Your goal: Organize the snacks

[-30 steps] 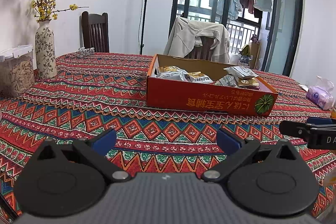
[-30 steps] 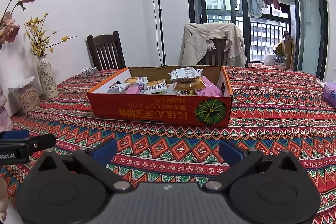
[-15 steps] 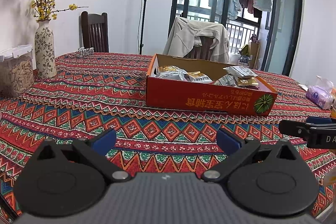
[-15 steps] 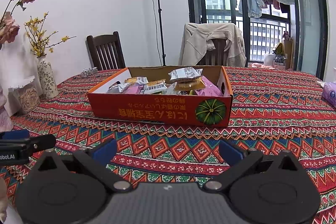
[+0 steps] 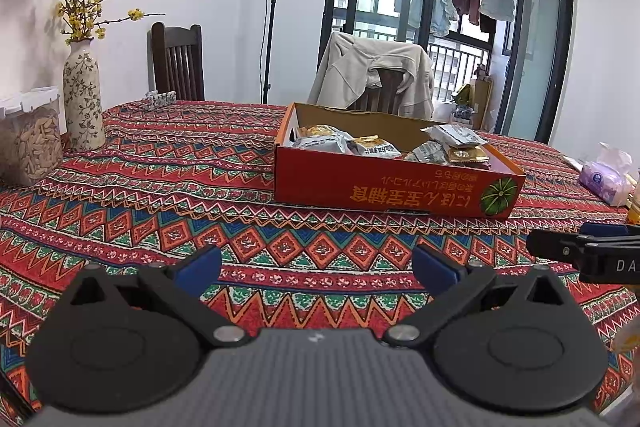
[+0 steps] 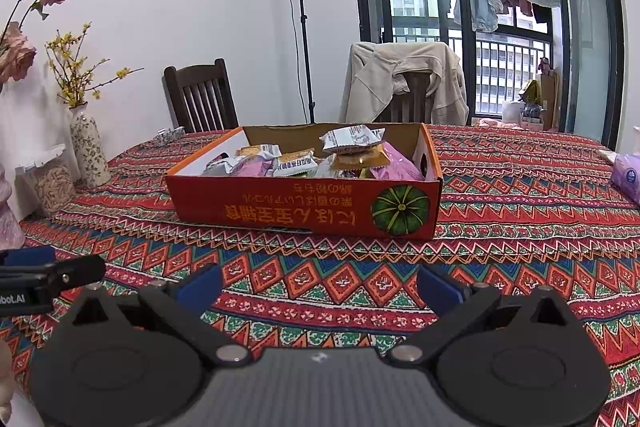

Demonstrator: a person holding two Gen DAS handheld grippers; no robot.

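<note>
I hold my 2 tongs, left gripper (image 5: 316, 265) and right gripper (image 6: 318, 283), released and empty, low before the box (image 6: 304, 215) of snacks (image 6: 352, 141), presumably ready to reach in.

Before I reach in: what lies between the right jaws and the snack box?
Only bare patterned tablecloth, seen in the right wrist view, before the snack box.

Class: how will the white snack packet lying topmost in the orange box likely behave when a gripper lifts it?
The white snack packet looks crinkled and puffy, so probably light and floppy. Its glossy film may slip. It rests loosely on other packets, so neighbours might shift.
</note>
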